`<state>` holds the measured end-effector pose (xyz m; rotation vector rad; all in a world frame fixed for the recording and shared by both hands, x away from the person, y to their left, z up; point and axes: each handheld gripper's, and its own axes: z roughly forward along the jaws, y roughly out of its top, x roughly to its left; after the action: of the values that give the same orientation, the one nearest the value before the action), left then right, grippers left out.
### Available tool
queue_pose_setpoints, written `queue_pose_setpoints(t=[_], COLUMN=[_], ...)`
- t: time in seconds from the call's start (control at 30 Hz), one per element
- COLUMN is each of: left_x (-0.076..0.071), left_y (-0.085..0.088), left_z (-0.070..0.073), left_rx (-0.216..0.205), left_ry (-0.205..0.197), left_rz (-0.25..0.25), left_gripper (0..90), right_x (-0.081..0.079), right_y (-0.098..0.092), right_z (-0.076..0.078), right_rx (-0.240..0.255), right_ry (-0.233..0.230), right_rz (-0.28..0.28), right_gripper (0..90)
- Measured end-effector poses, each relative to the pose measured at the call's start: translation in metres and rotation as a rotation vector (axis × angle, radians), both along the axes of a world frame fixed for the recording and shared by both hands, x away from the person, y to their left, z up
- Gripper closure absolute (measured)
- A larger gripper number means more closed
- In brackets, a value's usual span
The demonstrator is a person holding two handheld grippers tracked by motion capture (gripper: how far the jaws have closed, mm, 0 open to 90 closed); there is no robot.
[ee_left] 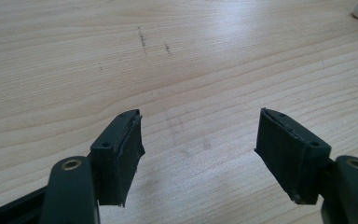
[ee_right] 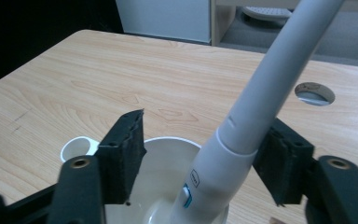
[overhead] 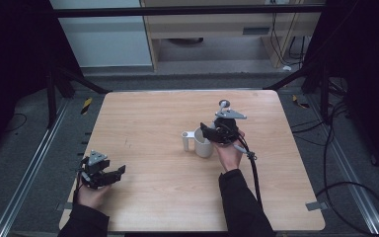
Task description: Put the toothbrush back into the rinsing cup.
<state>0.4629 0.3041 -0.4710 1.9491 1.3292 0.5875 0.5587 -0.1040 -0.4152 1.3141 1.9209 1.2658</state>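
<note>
Near the middle of the light wooden table [overhead: 143, 113], toward its right edge: white plastic cup [overhead: 203, 144] with a side tube, a white rod-shaped electric toothbrush handle [ee_right: 242, 140] standing tilted inside. Right gripper [ee_right: 200, 158] over the cup, released, jaws apart beside the handle. Left gripper [ee_left: 198, 154] near the front-left corner, jaws spread wide, nothing between.
</note>
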Motion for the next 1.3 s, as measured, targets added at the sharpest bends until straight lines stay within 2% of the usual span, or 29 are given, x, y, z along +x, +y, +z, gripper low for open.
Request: queue_pose_setpoints(t=[0.17, 0.23, 0.53, 0.6, 0.73, 0.8, 0.87, 0.9, 0.97, 1.0, 1.1, 1.2, 1.27, 1.3], left_x=[0.0, 0.0, 0.0, 0.0, 0.0, -0.001, -0.001, -0.001, -0.001, -0.001, -0.002, -0.002, -0.002, -0.002], left_y=[0.0, 0.0, 0.0, 0.0, 0.0, 0.0, 0.0, 0.0, 0.0, 0.0, 0.0, 0.0, 0.0, 0.0], left_z=[0.0, 0.0, 0.0, 0.0, 0.0, 0.0, 0.0, 0.0, 0.001, 0.001, 0.002, 0.002, 0.002, 0.002], left_rx=[0.001, 0.001, 0.005, 0.005, 0.002, 0.002, 0.0, -0.004, -0.004, -0.004, -0.011, -0.011, -0.013, -0.014], left_ry=[0.0, 0.0, 0.002, 0.002, 0.0, 0.0, -0.001, 0.0, -0.001, -0.004, -0.008, -0.005, -0.005, -0.006], left_rz=[-0.001, -0.001, -0.002, -0.002, 0.001, 0.0, 0.001, 0.0, -0.002, -0.005, -0.01, -0.019, -0.02, -0.02], left_gripper=[30.2, 30.2, 30.2, 30.1, 30.1, 30.2, 30.2, 31.2, 32.0, 34.3, 38.0, 41.1, 42.2, 43.8], right_x=[-0.006, -0.01, -0.022, -0.03, -0.039, -0.051, -0.055, -0.063, -0.066, -0.073, -0.08, -0.092, -0.094, -0.1], right_y=[-0.001, -0.002, -0.014, -0.02, -0.028, -0.038, -0.041, -0.051, -0.055, -0.064, -0.074, -0.093, -0.097, -0.106], right_z=[0.004, 0.005, 0.008, 0.01, 0.011, 0.011, 0.01, 0.008, 0.007, 0.005, 0.001, -0.009, -0.01, -0.015], right_rx=[0.003, -0.01, -0.021, -0.036, -0.029, -0.038, -0.035, -0.039, -0.042, -0.047, -0.046, -0.049, -0.05, -0.057], right_ry=[-0.023, -0.037, -0.037, -0.035, -0.037, -0.045, -0.05, -0.048, -0.046, -0.047, -0.043, -0.027, -0.026, -0.016], right_rz=[0.004, -0.003, -0.007, 0.008, 0.025, 0.038, 0.042, 0.045, 0.044, 0.042, 0.039, 0.018, 0.015, -0.001], right_gripper=[29.9, 28.6, 26.4, 25.7, 24.8, 22.6, 22.2, 21.2, 20.9, 20.2, 20.0, 18.9, 18.9, 19.1])
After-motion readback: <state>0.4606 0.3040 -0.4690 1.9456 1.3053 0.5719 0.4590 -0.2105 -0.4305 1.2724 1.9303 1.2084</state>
